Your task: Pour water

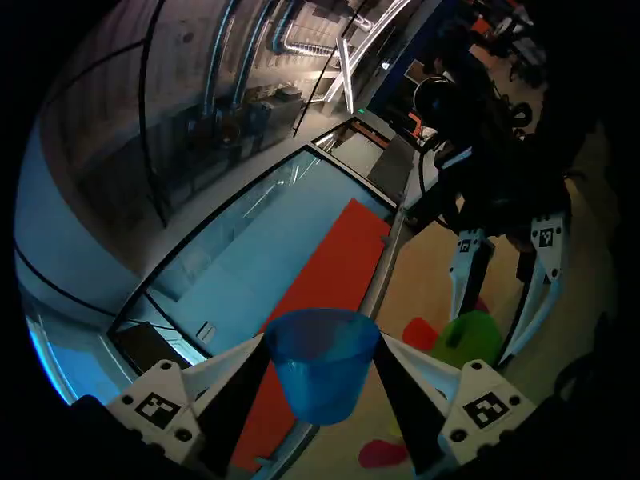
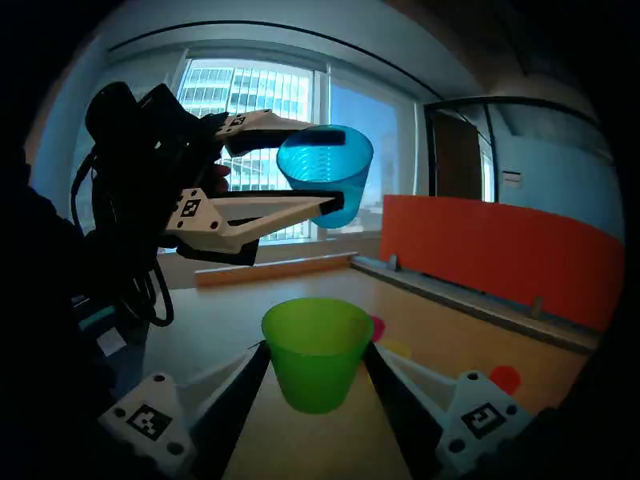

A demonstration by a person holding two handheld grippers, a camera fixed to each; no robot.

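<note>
Step in hand: lining up the pour; the translucent blue plastic cup (image 1: 320,384) hangs higher than the translucent green plastic cup (image 2: 318,376), with no stream visible between them
Left gripper (image 1: 322,346): fingers clamped on opposite sides of the blue cup, which sits between the tips with its rim just past them
Right gripper (image 2: 317,352): fingers pressed on either side of the green cup, which sits mouth up between the tips, low over the pale wooden tabletop (image 2: 448,336)
Blue cup, right gripper view: ahead of and above the right fingers, leaning a little, well apart from the green rim
Water: cannot tell whether either cup holds any
Next move, by my judgement: bring the blue lip down close over the green mouth, then roll the left gripper slowly while the right fingers hold the green cup level and steady
</note>
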